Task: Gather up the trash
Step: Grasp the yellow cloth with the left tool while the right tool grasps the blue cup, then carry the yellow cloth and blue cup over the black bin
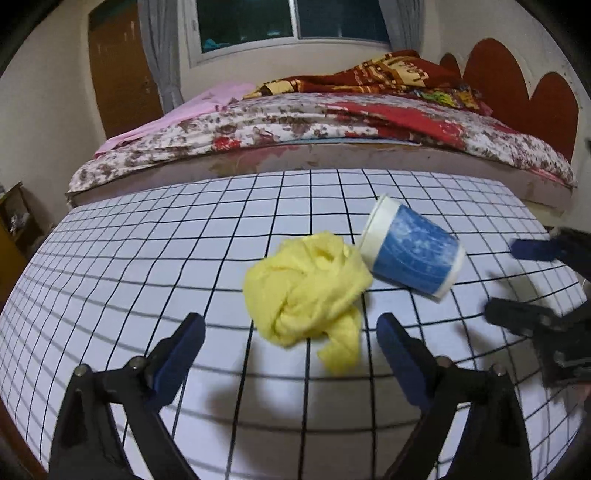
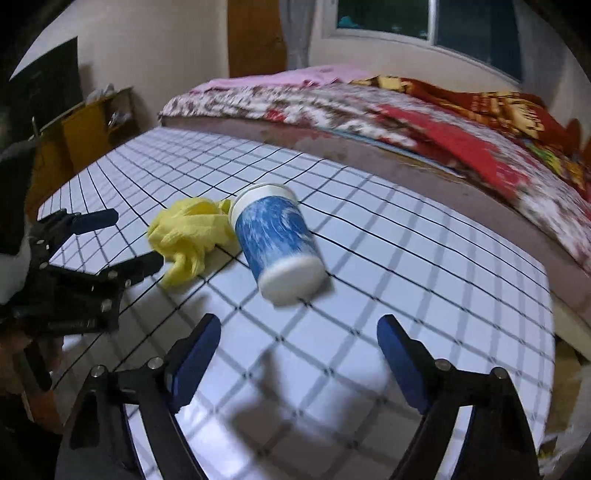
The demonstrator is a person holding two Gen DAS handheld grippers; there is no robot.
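Observation:
A crumpled yellow cloth lies on the white grid-lined table, touching a blue-and-white paper cup that lies on its side. My left gripper is open, its fingers on either side of the cloth's near edge without pressing it. In the right wrist view the cup lies tipped with its base toward me and the cloth to its left. My right gripper is open just short of the cup, nothing between its fingers. Each gripper shows in the other's view: the right gripper and the left gripper.
A bed with a floral cover and a red blanket runs along the table's far edge. A wooden shelf stands at the left. A door and a window are on the back wall.

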